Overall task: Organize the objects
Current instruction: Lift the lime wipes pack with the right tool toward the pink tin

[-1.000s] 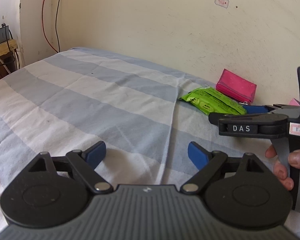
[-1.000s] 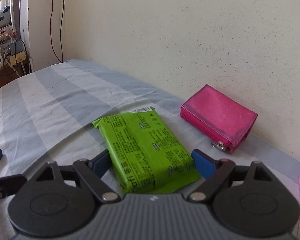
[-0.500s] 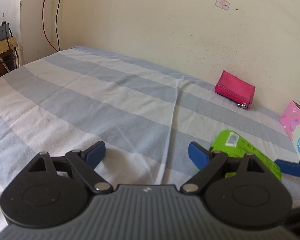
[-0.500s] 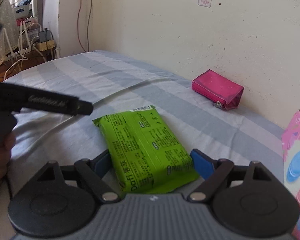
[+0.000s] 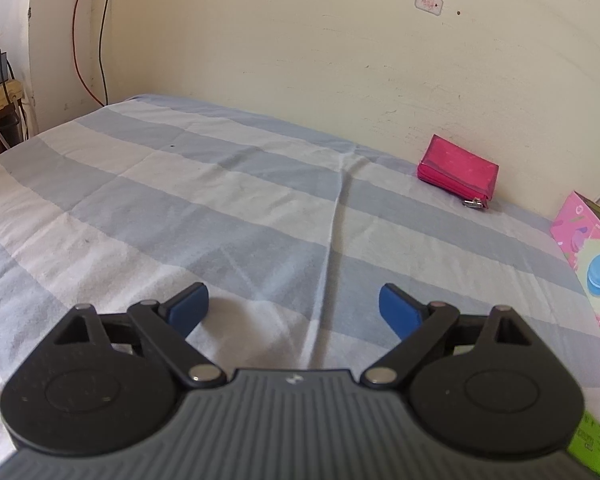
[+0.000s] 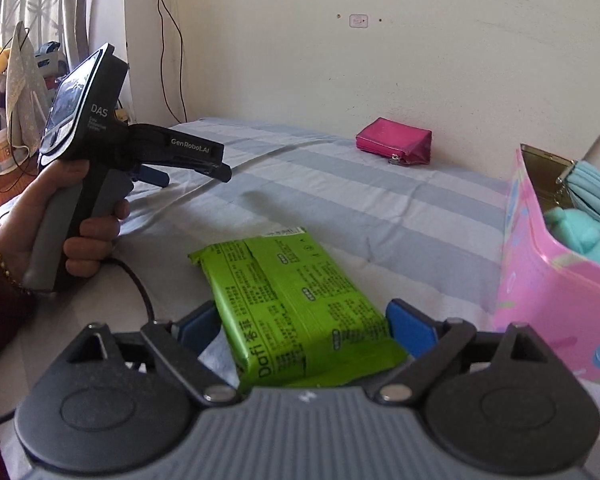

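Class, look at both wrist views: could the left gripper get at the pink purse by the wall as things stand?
Probably yes. The left gripper is open and empty, and only bare striped sheet lies between it and the pink purse, though it would need a long reach forward.

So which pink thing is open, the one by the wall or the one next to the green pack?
The pink box beside the green pack: its top is open, showing blue toys. The pink pouch by the wall is zipped.

We count one green packet (image 6: 300, 304), one pink zip purse (image 6: 394, 142), one pink tin box (image 6: 556, 300), one teal plush toy (image 6: 580, 232) and one pale blue pouch (image 6: 596, 188) inside it, two grippers, left gripper (image 5: 294, 306), right gripper (image 6: 306, 330), one bed (image 5: 180, 208)
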The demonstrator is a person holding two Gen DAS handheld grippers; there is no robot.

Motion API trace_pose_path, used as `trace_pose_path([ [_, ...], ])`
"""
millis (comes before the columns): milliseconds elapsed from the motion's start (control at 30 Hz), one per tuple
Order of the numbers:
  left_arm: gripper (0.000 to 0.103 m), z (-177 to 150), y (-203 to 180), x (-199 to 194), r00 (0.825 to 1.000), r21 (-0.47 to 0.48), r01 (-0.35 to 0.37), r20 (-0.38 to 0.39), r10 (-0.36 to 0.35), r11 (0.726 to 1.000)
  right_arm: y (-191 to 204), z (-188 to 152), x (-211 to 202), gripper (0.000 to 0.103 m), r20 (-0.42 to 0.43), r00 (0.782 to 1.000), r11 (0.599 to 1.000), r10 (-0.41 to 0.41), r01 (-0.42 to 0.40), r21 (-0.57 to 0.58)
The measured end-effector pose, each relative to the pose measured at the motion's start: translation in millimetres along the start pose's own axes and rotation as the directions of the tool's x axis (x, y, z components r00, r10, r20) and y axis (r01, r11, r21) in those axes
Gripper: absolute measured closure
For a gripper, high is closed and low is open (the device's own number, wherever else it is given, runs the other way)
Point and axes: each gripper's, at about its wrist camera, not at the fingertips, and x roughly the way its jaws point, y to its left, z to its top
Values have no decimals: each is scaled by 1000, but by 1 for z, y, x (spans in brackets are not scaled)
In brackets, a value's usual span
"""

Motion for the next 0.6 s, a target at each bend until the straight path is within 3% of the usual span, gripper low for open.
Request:
trace_pose_path([
  [233, 9, -1, 1, -1, 1000, -2, 7, 8, -7, 1000, 4, -15, -19, 9, 10, 999, 999, -44, 44, -26],
  [400, 11, -2, -2, -3, 999, 13, 37, 21, -37, 999, -4, -24, -29, 9, 8, 999, 998, -48, 48, 29],
  [533, 16, -4, -8, -11, 991, 62, 132, 30, -134, 989, -11, -28, -31, 9, -6, 999, 996, -45, 45, 76],
  [600, 17, -8, -11, -16, 966, 50, 258, -21, -257, 965, -12, -29, -35, 9, 0, 999, 996, -41, 41, 79],
])
